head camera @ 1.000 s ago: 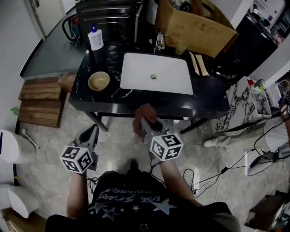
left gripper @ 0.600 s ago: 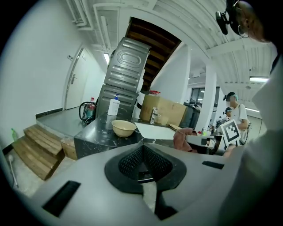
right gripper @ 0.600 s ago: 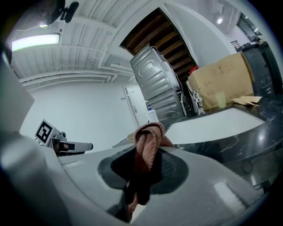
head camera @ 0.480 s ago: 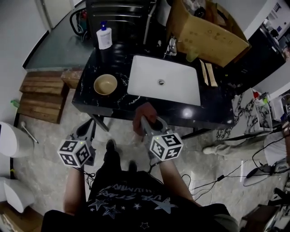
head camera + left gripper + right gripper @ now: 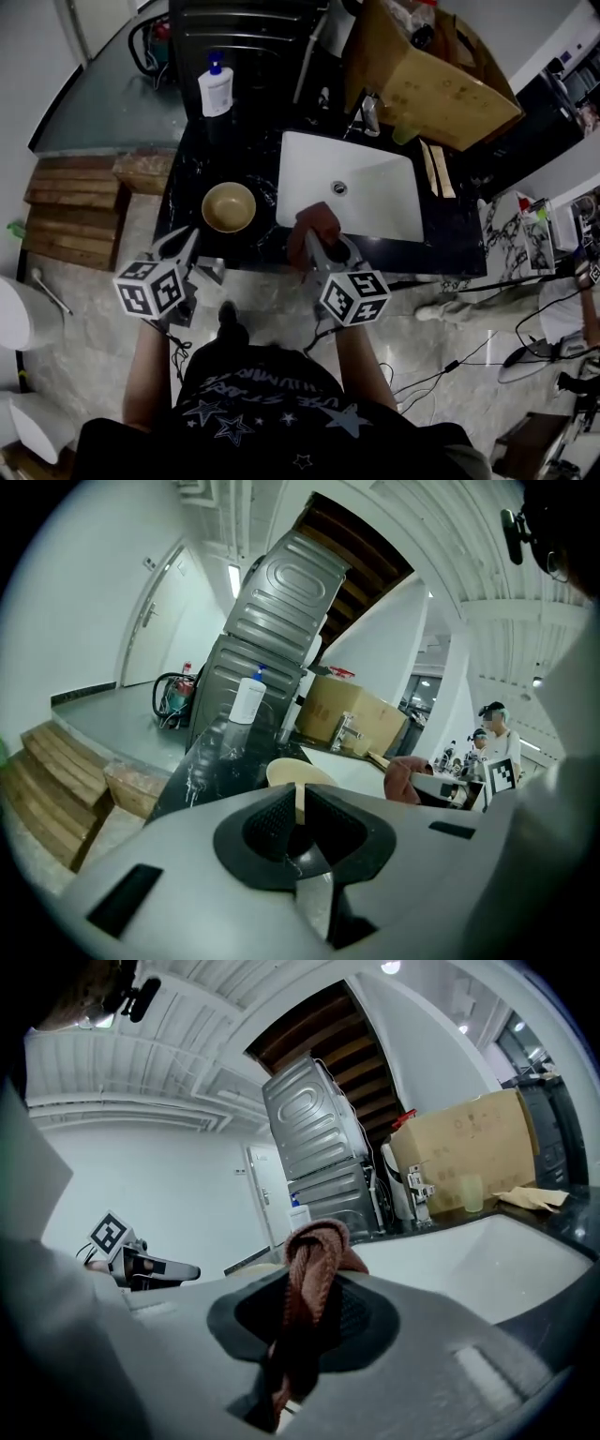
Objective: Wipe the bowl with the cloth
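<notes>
The tan round bowl (image 5: 229, 207) sits on the left part of the black marble-patterned countertop (image 5: 450, 239), just left of the white rectangular sink basin (image 5: 375, 211). The left gripper (image 5: 187, 239) hovers at the counter's near edge, just on the near side of the bowl, its jaws closed together with nothing between them. The right gripper (image 5: 316, 242) is further right, by the basin's near-left corner, its jaws clamped on a bunched reddish-brown cloth (image 5: 314, 217) that rises above the pads. A white pump bottle with a blue top (image 5: 215, 86) stands at the counter's far left. A brown cardboard box (image 5: 441, 84) sits beyond the sink.
</notes>
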Action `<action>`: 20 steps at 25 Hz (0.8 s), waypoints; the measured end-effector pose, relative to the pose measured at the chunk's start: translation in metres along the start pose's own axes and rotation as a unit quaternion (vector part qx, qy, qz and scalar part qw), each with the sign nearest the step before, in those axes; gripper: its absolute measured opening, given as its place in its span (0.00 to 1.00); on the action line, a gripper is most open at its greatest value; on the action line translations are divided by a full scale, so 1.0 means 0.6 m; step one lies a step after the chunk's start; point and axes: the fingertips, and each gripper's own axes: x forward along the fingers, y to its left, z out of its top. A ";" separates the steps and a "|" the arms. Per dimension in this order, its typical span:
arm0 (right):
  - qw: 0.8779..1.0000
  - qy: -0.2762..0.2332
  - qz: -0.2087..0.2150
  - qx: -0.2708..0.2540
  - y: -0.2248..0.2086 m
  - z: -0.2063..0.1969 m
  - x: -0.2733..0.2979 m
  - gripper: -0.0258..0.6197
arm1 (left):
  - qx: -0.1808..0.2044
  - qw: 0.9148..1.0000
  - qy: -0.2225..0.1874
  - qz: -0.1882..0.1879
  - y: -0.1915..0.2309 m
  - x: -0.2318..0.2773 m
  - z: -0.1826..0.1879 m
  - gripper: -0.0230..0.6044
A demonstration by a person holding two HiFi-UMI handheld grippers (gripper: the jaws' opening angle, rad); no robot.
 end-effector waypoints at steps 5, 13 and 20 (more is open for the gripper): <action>1.000 0.000 -0.011 -0.001 -0.005 0.013 0.047 0.15 | -0.029 0.998 0.042 -0.025 0.028 0.041 0.006 0.19; 1.000 0.002 -0.020 -0.002 -0.003 0.023 0.084 0.15 | -0.077 0.993 0.074 -0.045 0.049 0.072 0.013 0.20; 1.000 0.003 -0.025 -0.005 0.001 0.027 0.098 0.15 | -0.092 0.989 0.100 -0.060 0.057 0.097 0.005 0.20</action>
